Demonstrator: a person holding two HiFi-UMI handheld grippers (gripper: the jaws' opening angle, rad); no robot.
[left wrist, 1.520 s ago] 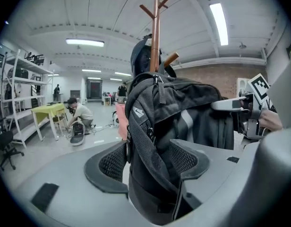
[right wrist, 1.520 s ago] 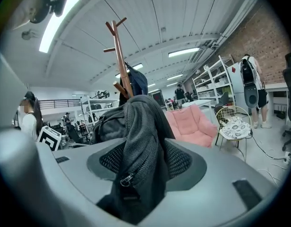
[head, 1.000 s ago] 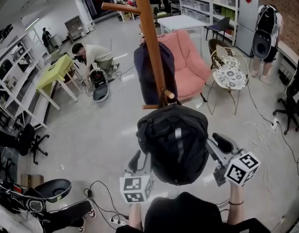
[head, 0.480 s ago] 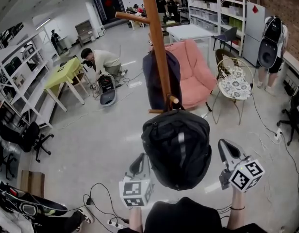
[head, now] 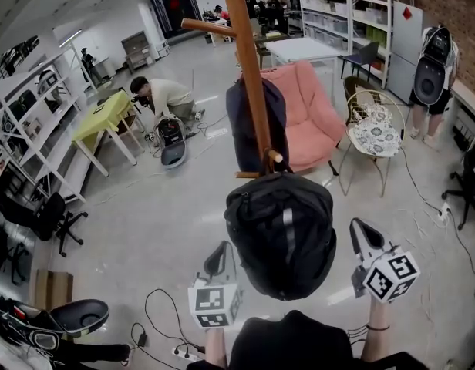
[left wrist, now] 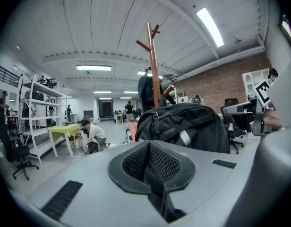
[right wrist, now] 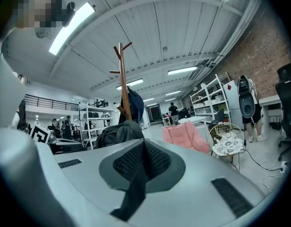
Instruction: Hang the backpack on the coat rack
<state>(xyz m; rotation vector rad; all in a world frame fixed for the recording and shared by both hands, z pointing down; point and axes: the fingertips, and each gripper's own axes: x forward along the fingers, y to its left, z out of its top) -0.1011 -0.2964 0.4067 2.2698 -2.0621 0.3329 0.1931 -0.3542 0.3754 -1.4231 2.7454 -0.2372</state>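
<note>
**Asker:** Where is the backpack from your fingers?

**Me:** The black backpack [head: 282, 233] hangs straight ahead of me, between my two grippers. Its top sits right under a lower peg [head: 273, 158] of the wooden coat rack [head: 249, 75]. I judge it hangs from that peg by its handle, though the loop is too small to make out. Its long axis runs down from the peg towards my chest.

**Asker:** What are the fingers doing?

**Me:** Both pairs are pressed together with nothing between them. My left gripper [head: 218, 257] is just beside the pack's lower left edge. My right gripper [head: 359, 230] stands a little clear of its right side.

**Asker:** Which hand is nearer?

**Me:** The left, I think. In the left gripper view the pack fills the space just past the jaws. In the right gripper view it looks smaller and sits off to the left.

**Asker:** Anything else on the post?

**Me:** A dark coat [head: 255, 126] hangs on the far side of the post, behind the pack.

**Asker:** So what does the coming move turn on?

**Me:** On the peg bearing the weight. If so, both hands can draw back towards me.
</note>
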